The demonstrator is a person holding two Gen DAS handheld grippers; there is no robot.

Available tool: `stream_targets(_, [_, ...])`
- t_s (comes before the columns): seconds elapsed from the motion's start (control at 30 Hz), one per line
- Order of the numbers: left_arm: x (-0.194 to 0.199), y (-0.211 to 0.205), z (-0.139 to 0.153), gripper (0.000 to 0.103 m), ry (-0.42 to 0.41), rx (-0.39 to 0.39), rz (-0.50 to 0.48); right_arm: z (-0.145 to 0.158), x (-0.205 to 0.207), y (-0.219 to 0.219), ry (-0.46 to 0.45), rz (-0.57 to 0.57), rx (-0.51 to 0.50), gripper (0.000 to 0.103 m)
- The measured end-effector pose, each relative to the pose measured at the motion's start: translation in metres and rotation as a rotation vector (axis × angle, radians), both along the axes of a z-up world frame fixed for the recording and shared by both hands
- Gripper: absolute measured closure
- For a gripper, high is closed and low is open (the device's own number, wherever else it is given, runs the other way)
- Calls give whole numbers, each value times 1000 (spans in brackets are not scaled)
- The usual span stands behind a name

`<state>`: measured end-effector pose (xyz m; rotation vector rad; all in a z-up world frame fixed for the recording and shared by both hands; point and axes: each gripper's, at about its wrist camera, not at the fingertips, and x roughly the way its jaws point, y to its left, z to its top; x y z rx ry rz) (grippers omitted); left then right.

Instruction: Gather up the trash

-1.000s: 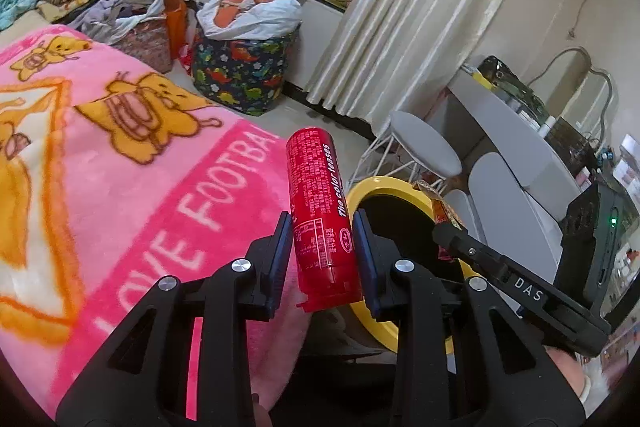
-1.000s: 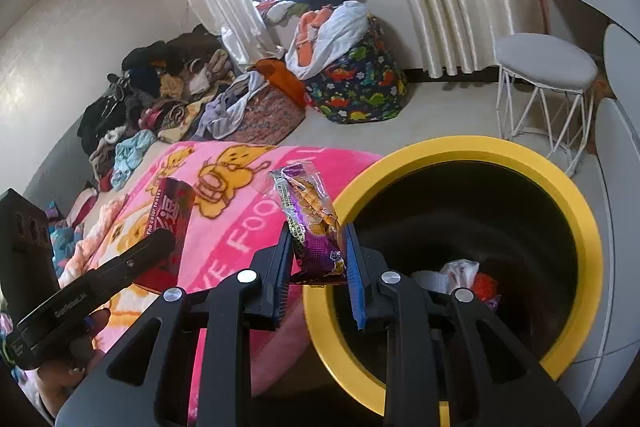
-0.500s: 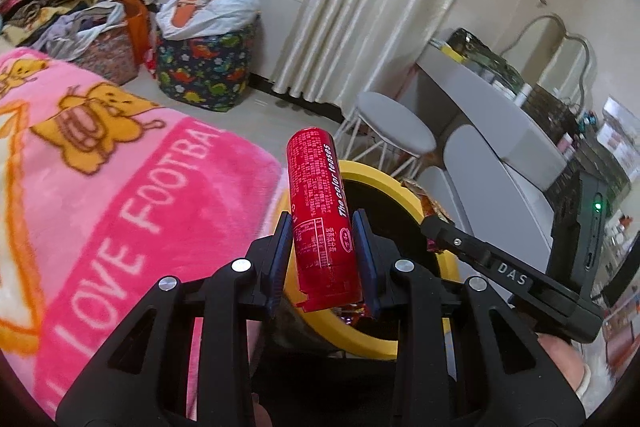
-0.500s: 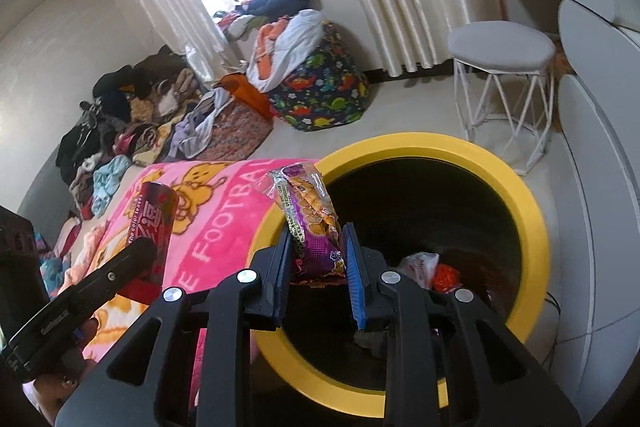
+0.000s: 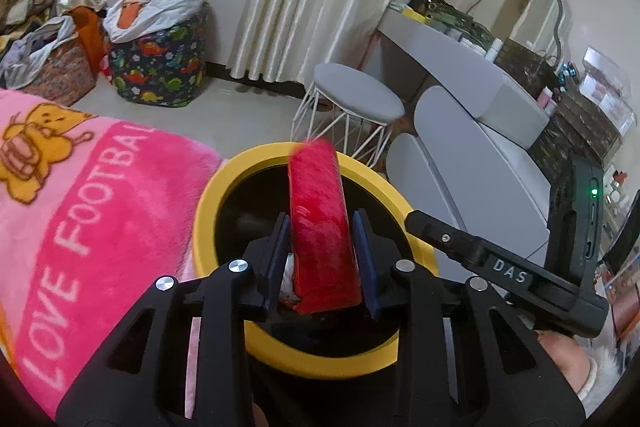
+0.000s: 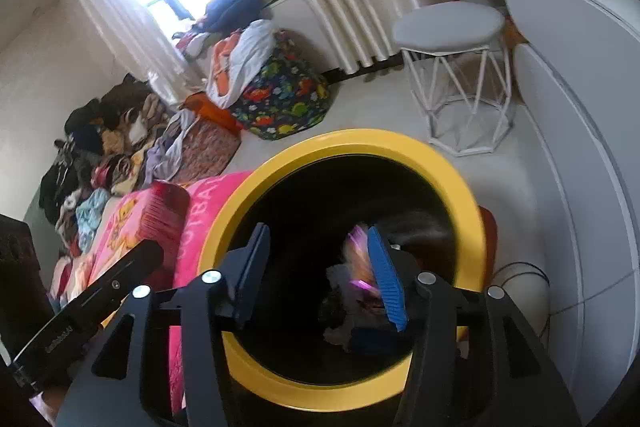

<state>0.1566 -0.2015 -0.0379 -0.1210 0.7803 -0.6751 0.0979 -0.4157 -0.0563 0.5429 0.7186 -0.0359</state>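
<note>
Over the bin (image 6: 348, 143), both grippers are held. Right gripper (image 6: 320, 267) fingers have just been opening; wrapper (image 6: 360, 255) is dropping in. Left gripper (image 5: 320, 259) fingers have just been loosening around the red pack (image 5: 320, 227), not yet dropped.

pale floor (image 5: 248, 115), yellow-rimmed bin (image 5: 248, 163), white stool (image 5: 356, 103), dinosaur-print bag (image 5: 160, 67)

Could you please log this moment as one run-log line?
left gripper: opening, red tube between jaws | right gripper: opening, snack wrapper dropping | both over yellow bin
</note>
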Motion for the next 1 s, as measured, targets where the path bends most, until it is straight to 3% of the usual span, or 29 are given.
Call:
stream_targets(0.07, [-1,-3,0,52,-8,7,-5,1,-5,-7,-8,-21,3,48])
stream_targets(0.17, [-6,-4,2,47,-29,18,-1,7,-14,-12,-27,-48,-18,40])
stream_targets(0.23, [-8,-1,4,30,-41,24,14,12,-20,-12,-47,-61,-36,35])
stream_targets(0.37, [-16,10,11,12,-71,13,41,23,-26,-5,-89,-62,-86,26])
stream_targets(0.63, [-32,52,27,11,-160,47,168,44,-43,32,-221,-45,-190,7])
stream_targets(0.87, [-49,99,34,11,-214,83,307,52,-56,76,-328,-4,-276,6])
stream_targets(1.0, [-67,125,39,11,-291,98,394,50,-68,105,-381,29,-326,6])
